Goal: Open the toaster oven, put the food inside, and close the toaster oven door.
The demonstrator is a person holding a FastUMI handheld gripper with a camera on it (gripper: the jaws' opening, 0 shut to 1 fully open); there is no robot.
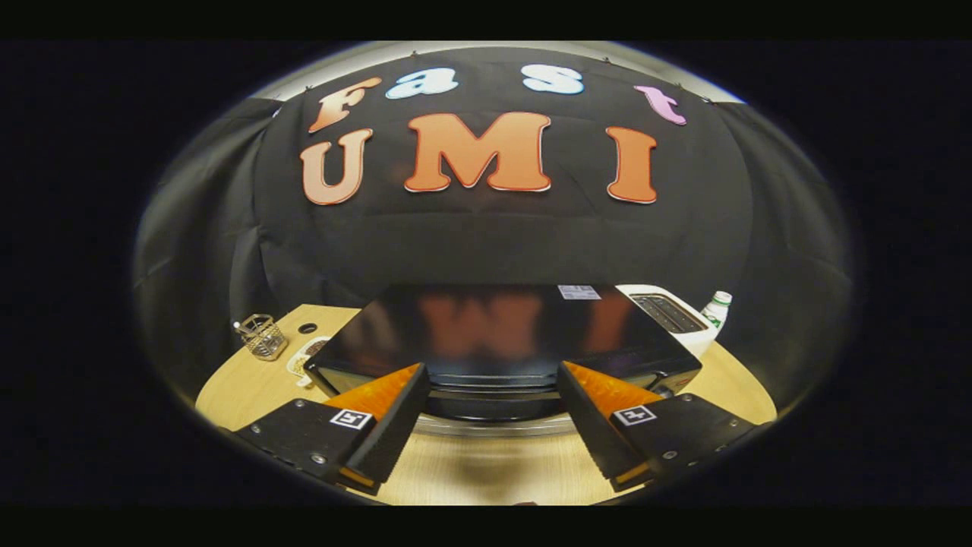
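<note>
— Well, where is the gripper (492,387) held right now?

— It is held up high, just in front of the toaster oven (501,342). The black shiny top of the oven is seen from above, just ahead of the two orange fingers (380,395). The fingers are spread wide apart. Nothing is pinched between them.

— Is the oven door opened yet?

— It looks shut. A silver bar, likely the door handle (493,428), is seen low between the fingers. So the first step is judged to be not yet done.

— And the food?

— The food cannot be made out for sure. Something is half hidden on a small plate (304,357) beside the oven, near a little wire basket (262,336). What it is cannot be told.

— What could go wrong from here?

— The handle could be missed. It is low, and the gripper is high, so the fingers could be bumped on the oven top instead. The top is smooth and could be scratched or slid on.

— Anything else?

— The whole oven could be dragged over the wooden table (486,471) if the handle is pulled too hard. A white toaster (672,311) and a small bottle (716,308) are stood close behind it, and those could be knocked. The door could also be dropped open too fast if the handle is let slip.
</note>
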